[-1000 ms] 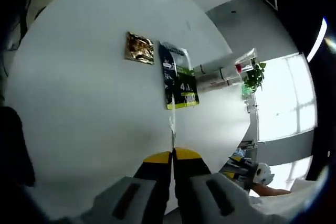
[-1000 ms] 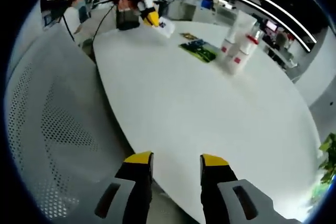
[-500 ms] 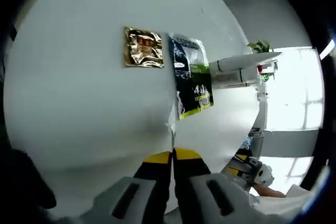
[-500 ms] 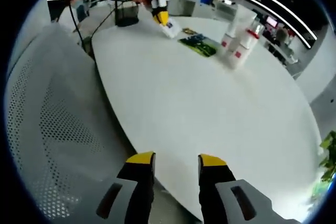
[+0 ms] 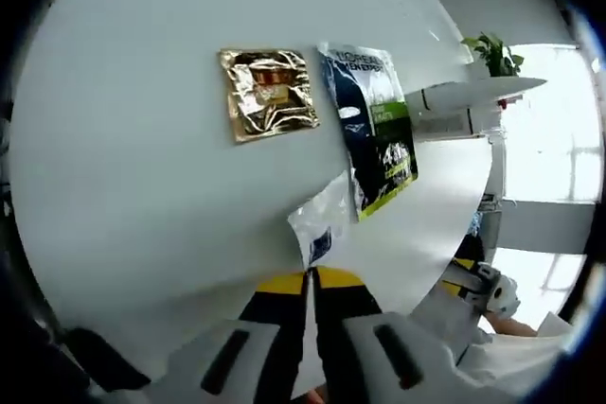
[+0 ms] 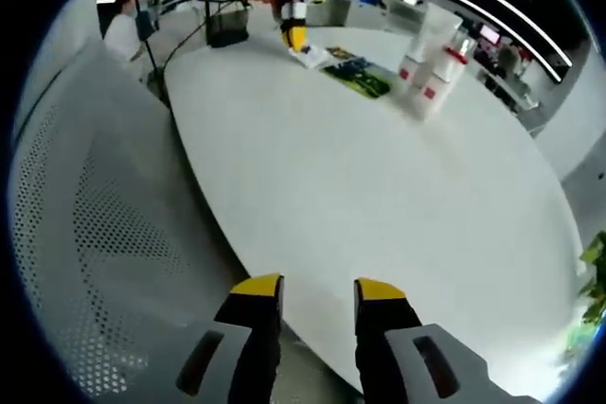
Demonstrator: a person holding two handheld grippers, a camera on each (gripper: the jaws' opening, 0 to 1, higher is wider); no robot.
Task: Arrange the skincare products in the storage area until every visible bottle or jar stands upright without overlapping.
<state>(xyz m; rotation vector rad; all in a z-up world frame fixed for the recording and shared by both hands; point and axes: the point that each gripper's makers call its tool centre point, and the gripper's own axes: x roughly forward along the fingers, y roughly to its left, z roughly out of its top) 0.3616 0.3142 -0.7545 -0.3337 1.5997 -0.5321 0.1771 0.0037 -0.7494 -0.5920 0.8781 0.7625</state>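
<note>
Pinching a small clear sachet (image 5: 320, 224) by its near corner, the left hand-held gripper (image 5: 310, 278) has its jaws together on the film, lowered to the white tabletop (image 5: 142, 186). Beside it lie flat a gold foil sachet (image 5: 268, 92) and a dark green-and-yellow sachet (image 5: 376, 139). White bottles with red labels (image 6: 428, 63) stand upright beyond. Sachets likely light, limp, slippery; best held by the sealed edge. The right hand-held gripper (image 6: 316, 289), jaws apart and empty, hangs at the near tabletop edge by a perforated chair (image 6: 85, 234).
</note>
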